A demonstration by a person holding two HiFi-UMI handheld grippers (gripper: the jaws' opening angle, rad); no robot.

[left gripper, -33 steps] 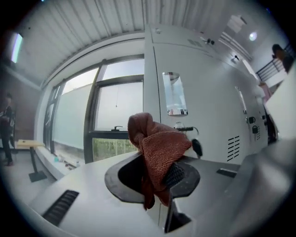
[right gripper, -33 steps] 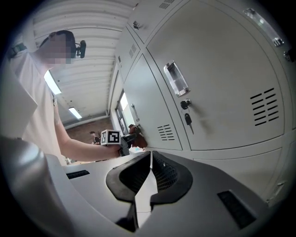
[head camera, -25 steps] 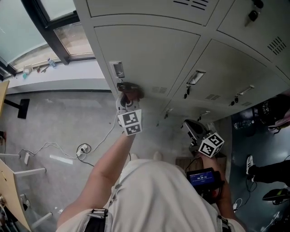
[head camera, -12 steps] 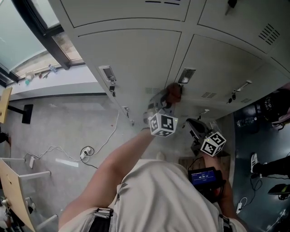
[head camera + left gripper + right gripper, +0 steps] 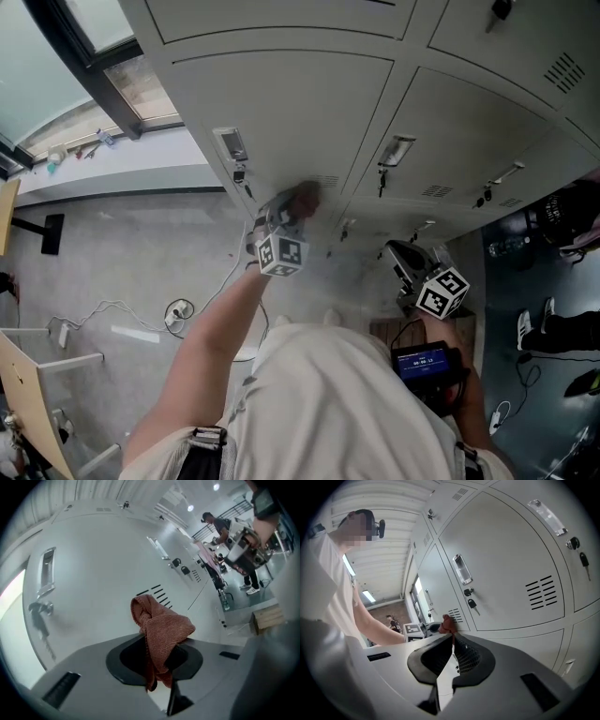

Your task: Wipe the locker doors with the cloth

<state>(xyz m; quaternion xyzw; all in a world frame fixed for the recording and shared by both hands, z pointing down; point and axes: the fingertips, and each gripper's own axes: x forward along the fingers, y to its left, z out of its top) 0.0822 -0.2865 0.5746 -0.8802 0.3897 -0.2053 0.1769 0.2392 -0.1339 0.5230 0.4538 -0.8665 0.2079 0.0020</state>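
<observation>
Cloth (image 5: pixel 161 627), rust-red and ribbed, is seen pinched between the jaws of the left gripper (image 5: pixel 157 660). Its bunched end is pushed up ahead of them and held to the lower part of a pale grey locker door (image 5: pixel 281 103), just beside the vent slots (image 5: pixel 157 595). Whether the fabric is actually pressed onto the metal cannot be told. The gripper is carried on the person's outstretched left arm (image 5: pixel 220 328), with its marker cube (image 5: pixel 281 255) turned towards the head camera. In the head view a recessed handle (image 5: pixel 231 144) and a key (image 5: pixel 239 174) hanging in the lock are shown up and to the left of the cloth, on the same door. The right gripper (image 5: pixel 452 641) is held low and well apart from the lockers, beside the person's waist. Its jaws are pressed together with nothing between them. A small device with a lit blue screen (image 5: pixel 422 361) is seen just below that gripper in the head view. Neighbouring doors (image 5: pixel 506 559) are fitted with matching handles, keys and slots, and cables (image 5: pixel 112 309) are strewn on the grey floor (image 5: pixel 94 244) beneath
</observation>
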